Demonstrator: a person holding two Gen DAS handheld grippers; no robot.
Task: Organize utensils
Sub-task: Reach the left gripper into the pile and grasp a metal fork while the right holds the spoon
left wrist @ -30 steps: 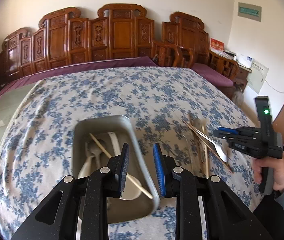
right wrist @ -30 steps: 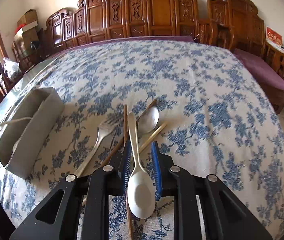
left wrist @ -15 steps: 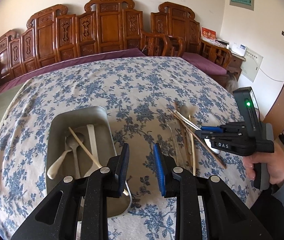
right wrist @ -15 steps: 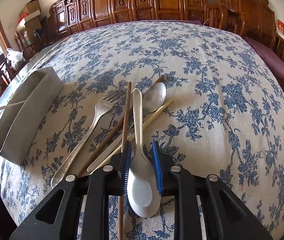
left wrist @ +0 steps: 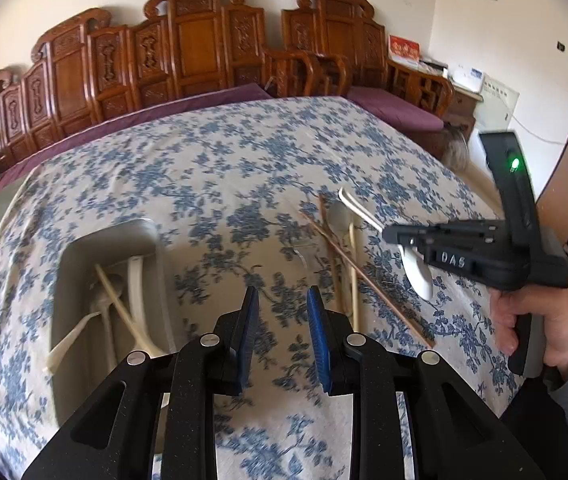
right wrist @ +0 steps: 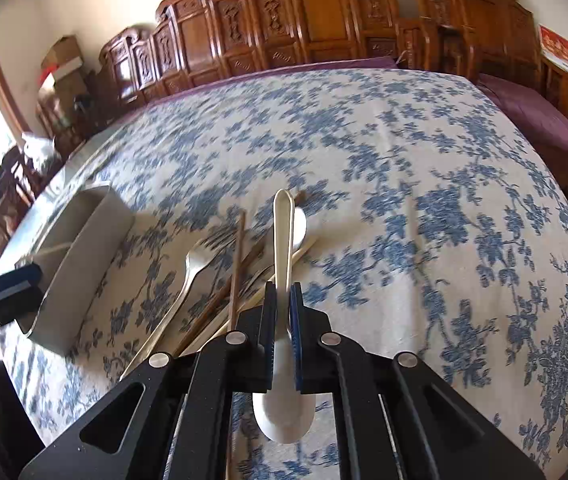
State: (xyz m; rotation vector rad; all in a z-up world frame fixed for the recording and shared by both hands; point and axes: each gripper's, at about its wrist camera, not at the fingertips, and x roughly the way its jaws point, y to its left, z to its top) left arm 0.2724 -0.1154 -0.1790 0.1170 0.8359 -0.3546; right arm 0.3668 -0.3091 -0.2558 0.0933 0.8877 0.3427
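White spoon (right wrist: pixel 282 240) above scattered utensils (right wrist: pixel 219 288)

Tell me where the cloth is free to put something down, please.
Free: the far half of the cloth, and the strip between the tray and the loose utensils. Crowded: the utensil pile beside the right gripper, and inside the tray.

White spoon (right wrist: pixel 284 240): one, between the jaws. Left of them: fork (right wrist: pixel 187 280), one; metal spoon (right wrist: pixel 300 224), one; tray (right wrist: pixel 83 264), one.

The grey rectangular metal tray (left wrist: pixel 83 264) at nine o'clock is motion-blurred, its utensils indistinct. The black left gripper (right wrist: pixel 3 288) is cut off at nine o'clock in the right wrist view.
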